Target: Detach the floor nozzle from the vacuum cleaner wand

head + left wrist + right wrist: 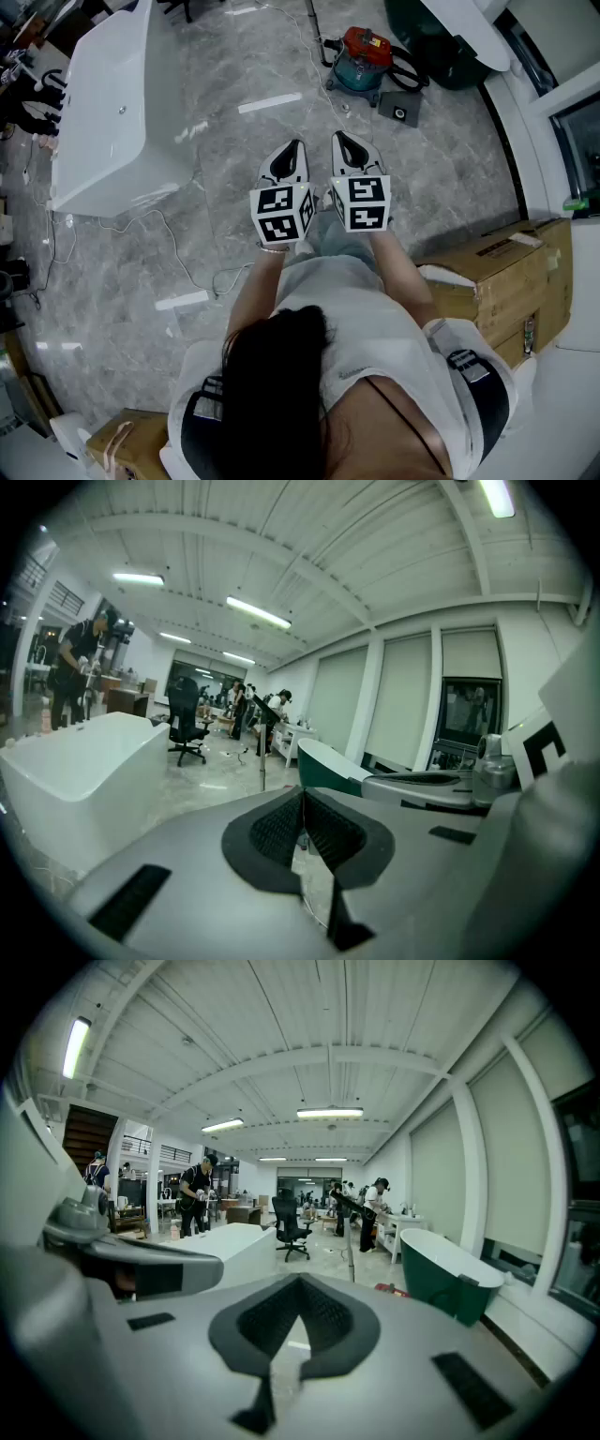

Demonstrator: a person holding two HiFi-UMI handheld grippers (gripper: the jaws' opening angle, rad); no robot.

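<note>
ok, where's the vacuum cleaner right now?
Head view, top, right of centre: the red-topped vacuum cleaner stands on the floor, just left of the dark green bathtub.

We have open marble floor (281,75) straight ahead, between the white bathtub (112,103) on our left and the red vacuum cleaner (364,54) farther off to the right. A thin cable (176,251) trails over the floor beside the bathtub. On our right a cardboard box (511,277) stands close, and behind the vacuum cleaner a dark green tub (441,42) fills that corner.
</note>
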